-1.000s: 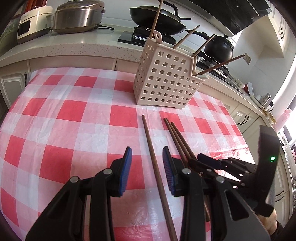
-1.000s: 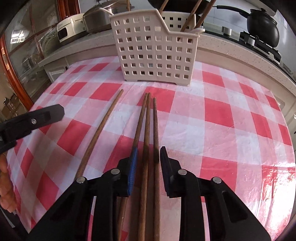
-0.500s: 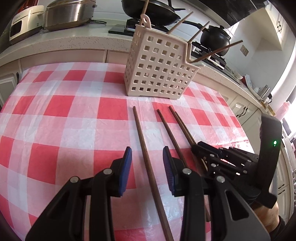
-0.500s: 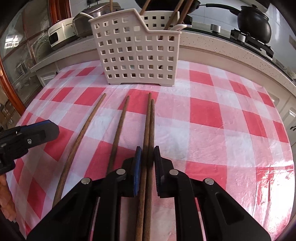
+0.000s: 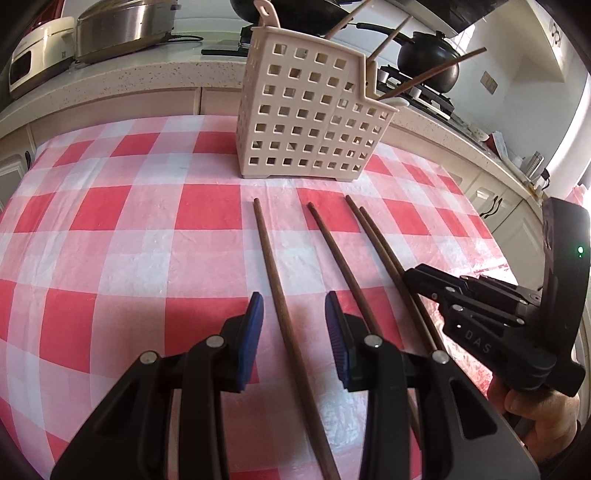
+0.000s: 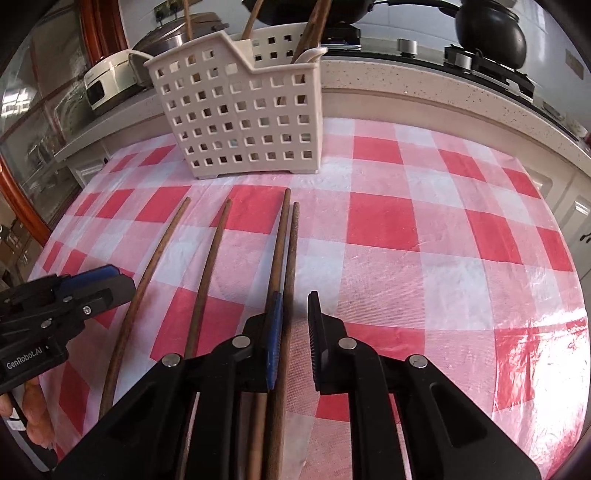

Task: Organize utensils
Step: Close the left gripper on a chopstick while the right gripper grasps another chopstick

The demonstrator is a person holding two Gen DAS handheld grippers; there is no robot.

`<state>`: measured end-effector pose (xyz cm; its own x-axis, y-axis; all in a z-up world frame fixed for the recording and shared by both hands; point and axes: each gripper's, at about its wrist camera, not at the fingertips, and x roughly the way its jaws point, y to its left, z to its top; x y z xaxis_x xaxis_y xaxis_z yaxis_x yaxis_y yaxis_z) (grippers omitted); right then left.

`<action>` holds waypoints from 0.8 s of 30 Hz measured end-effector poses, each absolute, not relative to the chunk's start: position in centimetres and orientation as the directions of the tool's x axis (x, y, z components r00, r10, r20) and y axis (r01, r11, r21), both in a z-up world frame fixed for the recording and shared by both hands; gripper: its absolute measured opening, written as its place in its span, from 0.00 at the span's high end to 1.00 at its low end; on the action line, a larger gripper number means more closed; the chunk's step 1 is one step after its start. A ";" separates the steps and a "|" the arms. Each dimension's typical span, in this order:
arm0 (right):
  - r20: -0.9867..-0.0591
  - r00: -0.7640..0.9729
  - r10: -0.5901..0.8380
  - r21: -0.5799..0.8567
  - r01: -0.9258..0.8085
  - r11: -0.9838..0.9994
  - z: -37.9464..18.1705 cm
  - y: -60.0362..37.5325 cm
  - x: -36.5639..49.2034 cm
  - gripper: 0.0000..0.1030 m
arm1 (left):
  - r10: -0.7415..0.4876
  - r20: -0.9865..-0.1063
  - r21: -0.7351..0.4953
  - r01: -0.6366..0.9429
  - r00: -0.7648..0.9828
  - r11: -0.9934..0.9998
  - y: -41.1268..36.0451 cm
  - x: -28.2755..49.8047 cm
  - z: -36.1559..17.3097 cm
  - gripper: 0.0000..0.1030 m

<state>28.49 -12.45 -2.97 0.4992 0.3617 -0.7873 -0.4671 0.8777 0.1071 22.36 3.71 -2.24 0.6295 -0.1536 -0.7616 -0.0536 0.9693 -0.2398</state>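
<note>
Several long brown wooden chopsticks lie on the red-and-white checked tablecloth (image 5: pixel 110 258) in front of a cream perforated utensil basket (image 5: pixel 310 122), which holds more chopsticks upright. My left gripper (image 5: pixel 294 317) is open, its jaws on either side of the leftmost chopstick (image 5: pixel 273 273) without touching it. My right gripper (image 6: pixel 295 317) is open around the rightmost chopstick (image 6: pixel 293 251); its neighbour (image 6: pixel 279 240) lies under the left finger. The basket (image 6: pixel 240 118) stands beyond. The right gripper also shows in the left wrist view (image 5: pixel 417 275).
A kitchen counter (image 5: pixel 129 77) runs behind the table with a silver rice cooker (image 5: pixel 122 29), a white appliance (image 5: pixel 33 59), a black pot (image 5: pixel 428 62) and a stove. Cabinets (image 5: pixel 495 206) stand at the right. The table's round edge falls away on both sides.
Both grippers have moved forward toward the basket. The right gripper's jaws, nearly closed half a second ago, have opened wider. One chopstick has been spread apart from the right-hand group.
</note>
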 end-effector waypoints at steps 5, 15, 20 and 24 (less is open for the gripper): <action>-0.777 0.532 0.336 0.061 -0.467 0.882 -3.1 -12.1 28.6 0.90 | -0.125 -0.774 -0.201 -0.054 0.621 0.978 3.2 22.7 -2.4 0.68; -0.772 0.550 0.318 0.063 -0.431 0.900 -3.2 -13.3 29.4 0.96 | -0.026 -0.805 -0.080 -0.065 0.593 0.995 2.3 24.3 -3.6 0.91; -0.769 0.544 0.335 0.092 -0.425 0.901 -3.3 -13.7 29.4 0.96 | -0.030 -0.803 -0.084 -0.062 0.595 0.995 2.5 24.4 -3.6 0.91; -0.768 0.546 0.336 0.101 -0.416 0.904 -3.3 -14.0 29.4 0.96 | -0.032 -0.801 -0.083 -0.058 0.597 0.995 2.5 24.4 -3.7 0.92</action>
